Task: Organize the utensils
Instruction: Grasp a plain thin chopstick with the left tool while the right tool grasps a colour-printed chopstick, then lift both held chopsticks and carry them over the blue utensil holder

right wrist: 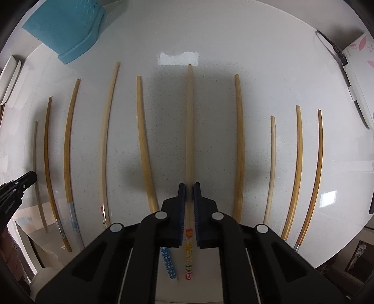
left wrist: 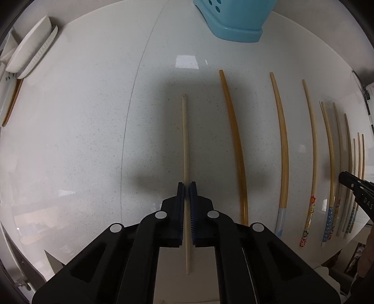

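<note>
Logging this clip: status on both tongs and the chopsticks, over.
Left tongs shut on plain chopstick. Right tongs shut on lettered chopstick. Other chopsticks alongside, blue basket beyond; nothing blocking.

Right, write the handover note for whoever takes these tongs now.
Left tongs: shut on the plain pale chopstick, at the left end of the row.
Right tongs: shut on the chopstick with coloured letters, mid-row.
Both chopsticks look to be still down on the white counter, neither clearly lifted.
The other chopsticks lie in a row, side by side on the counter.
The blue basket stands at the far edge. None of the chopsticks in view is in it.
Done: two chopsticks gripped.
Left: probably lift both, put them away, then clear the row.
</note>
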The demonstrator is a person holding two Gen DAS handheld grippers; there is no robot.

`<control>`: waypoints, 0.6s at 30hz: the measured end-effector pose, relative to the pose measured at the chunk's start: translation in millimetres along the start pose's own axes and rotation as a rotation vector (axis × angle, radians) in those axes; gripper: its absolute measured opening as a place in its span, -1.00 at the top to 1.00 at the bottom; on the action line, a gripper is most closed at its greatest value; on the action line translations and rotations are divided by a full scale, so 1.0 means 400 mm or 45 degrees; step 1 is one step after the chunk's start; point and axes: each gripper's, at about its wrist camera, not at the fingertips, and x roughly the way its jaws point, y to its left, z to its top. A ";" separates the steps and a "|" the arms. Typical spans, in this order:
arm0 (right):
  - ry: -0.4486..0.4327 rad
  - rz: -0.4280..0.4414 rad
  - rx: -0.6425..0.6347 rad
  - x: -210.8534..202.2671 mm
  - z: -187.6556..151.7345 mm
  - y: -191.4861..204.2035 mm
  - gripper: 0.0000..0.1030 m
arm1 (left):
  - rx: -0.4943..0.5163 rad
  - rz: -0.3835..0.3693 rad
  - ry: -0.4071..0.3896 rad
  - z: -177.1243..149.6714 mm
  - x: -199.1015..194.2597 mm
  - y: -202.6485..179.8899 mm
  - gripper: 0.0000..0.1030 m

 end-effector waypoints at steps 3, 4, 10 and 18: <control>-0.001 -0.009 0.003 0.000 0.023 0.006 0.89 | -0.001 -0.010 -0.005 0.002 -0.004 -0.005 0.93; -0.006 -0.008 0.007 -0.003 0.026 0.007 0.89 | -0.002 -0.016 -0.013 0.003 -0.004 -0.005 0.93; -0.043 0.004 0.012 -0.042 0.016 0.028 0.89 | -0.022 -0.066 -0.094 0.004 -0.032 0.002 0.93; -0.143 0.027 0.019 -0.116 0.007 0.006 0.89 | -0.043 -0.103 -0.250 -0.011 -0.125 0.012 0.93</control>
